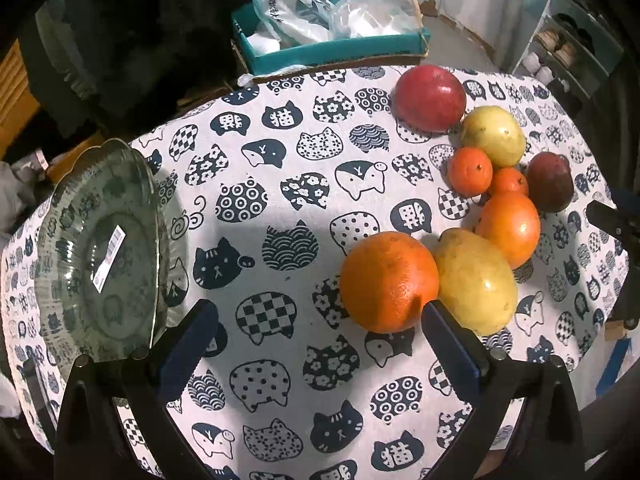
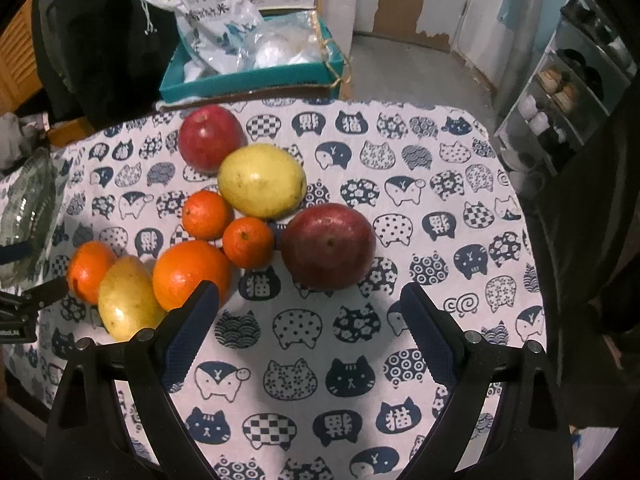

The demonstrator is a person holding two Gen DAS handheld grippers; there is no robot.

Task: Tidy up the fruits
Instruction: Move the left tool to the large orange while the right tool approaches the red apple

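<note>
Several fruits lie clustered on the cat-print tablecloth (image 1: pixel 280 200). In the left wrist view a large orange (image 1: pixel 388 282) is nearest, with a yellow fruit (image 1: pixel 476 282), another orange (image 1: pixel 510 228), two mandarins (image 1: pixel 469 171), a dark red apple (image 1: pixel 550 182), a yellow fruit (image 1: pixel 494 135) and a red apple (image 1: pixel 431 98) behind. A clear glass plate (image 1: pixel 100 248) sits at the left. My left gripper (image 1: pixel 316 316) is open and empty, its right finger beside the large orange. My right gripper (image 2: pixel 310 300) is open and empty, just before the dark red apple (image 2: pixel 329 246) and an orange (image 2: pixel 191 274).
A teal box (image 1: pixel 332 46) holding plastic bags stands beyond the table's far edge. A shoe rack (image 2: pixel 560 92) is at the right. The glass plate's rim (image 2: pixel 28 200) and the left gripper's tip (image 2: pixel 44 292) show at the left of the right wrist view.
</note>
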